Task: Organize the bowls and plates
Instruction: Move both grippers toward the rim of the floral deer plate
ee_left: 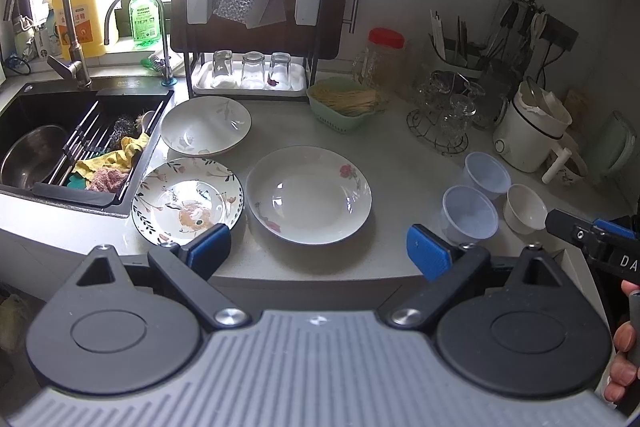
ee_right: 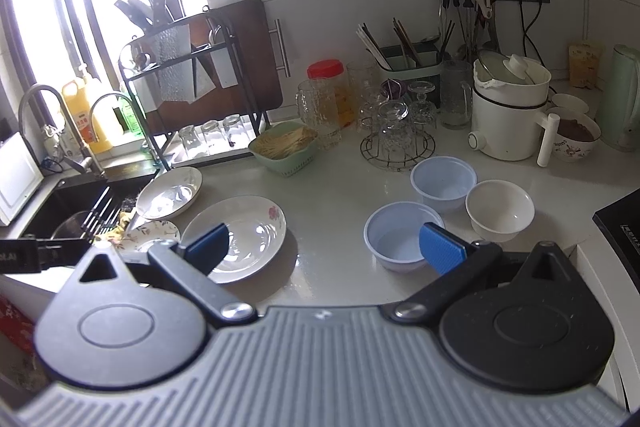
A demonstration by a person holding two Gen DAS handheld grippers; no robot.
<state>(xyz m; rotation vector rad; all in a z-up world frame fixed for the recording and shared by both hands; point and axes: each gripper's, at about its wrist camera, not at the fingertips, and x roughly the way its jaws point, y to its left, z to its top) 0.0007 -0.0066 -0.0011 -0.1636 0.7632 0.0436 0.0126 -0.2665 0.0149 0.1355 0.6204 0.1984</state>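
Plates cluster at the table's sink edge ahead of the left gripper (ee_left: 318, 249); pale blue plastic bowl (ee_right: 404, 237) sits nearer the right gripper (ee_right: 324, 247); both jaws wide, empty.

Three plates (ee_left: 308, 195), three small bowls (ee_right: 443, 182), perhaps three upturned glasses (ee_left: 252, 70).

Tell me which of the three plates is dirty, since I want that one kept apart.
The leaf-patterned plate beside the sink: it has brown residue in its middle. The other two plates look clean.
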